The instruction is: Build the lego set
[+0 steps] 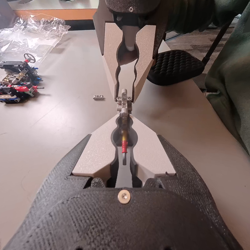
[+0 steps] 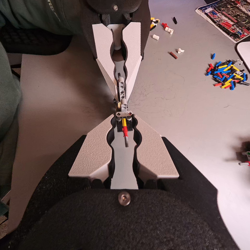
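Note:
A small assembly of grey beams point(image 1: 124, 104) hangs over the table between my two grippers, which face each other. It has a grey cross connector point(image 2: 123, 113), a black piece, and a yellow axle with a red bush point(image 2: 125, 129). My left gripper point(image 1: 125, 115) is shut on the assembly's long grey beam; the right wrist view shows it point(image 2: 121, 98) reaching in from above. My right gripper point(image 2: 124, 115) is closed on the connector end, with its pads against both sides. It also shows in the left wrist view point(image 1: 125, 100).
A partly built model point(image 1: 17, 81), a clear plastic bag point(image 1: 27, 31) and a loose grey connector point(image 1: 99, 96) lie to the left. A black chair seat point(image 1: 174, 67) stands past the table edge. A pile of coloured pins point(image 2: 227, 75), an instruction booklet point(image 2: 227, 17) and loose pieces point(image 2: 167, 28) lie to the right. Less than 4 cm separates the two grippers' tips.

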Tool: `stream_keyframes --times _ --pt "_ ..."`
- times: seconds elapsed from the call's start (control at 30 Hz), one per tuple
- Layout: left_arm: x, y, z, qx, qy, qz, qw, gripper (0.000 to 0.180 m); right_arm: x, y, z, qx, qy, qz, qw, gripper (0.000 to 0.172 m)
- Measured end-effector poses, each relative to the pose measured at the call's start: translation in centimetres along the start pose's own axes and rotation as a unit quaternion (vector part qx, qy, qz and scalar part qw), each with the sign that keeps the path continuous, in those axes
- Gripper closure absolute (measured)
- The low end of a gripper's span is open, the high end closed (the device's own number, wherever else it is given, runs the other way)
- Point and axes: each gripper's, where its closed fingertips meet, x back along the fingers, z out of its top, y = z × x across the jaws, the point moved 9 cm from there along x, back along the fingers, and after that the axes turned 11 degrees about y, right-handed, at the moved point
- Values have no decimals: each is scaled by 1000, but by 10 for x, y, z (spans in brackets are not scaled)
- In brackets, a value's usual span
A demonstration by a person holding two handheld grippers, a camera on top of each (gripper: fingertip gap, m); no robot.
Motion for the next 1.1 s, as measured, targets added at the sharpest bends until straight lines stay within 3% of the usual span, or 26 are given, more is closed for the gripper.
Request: stream_keyframes --times 0.23,0.33,0.7,1.1 --pt "0 0 -1 -6 1 4 1000 172 -2 0 2 -10 -3 -9 1000 151" --pt "-2 0 -3 -1 -14 3 1000 158 -4 0 3 -9 -5 -8 1000 151" --pt "-3 -1 -4 -11 -4 6 1000 167 -5 1 3 -19 8 2 1000 145" --pt "-2 -1 -5 -15 -1 2 1000 172 -7 2 2 -28 12 0 1000 151"
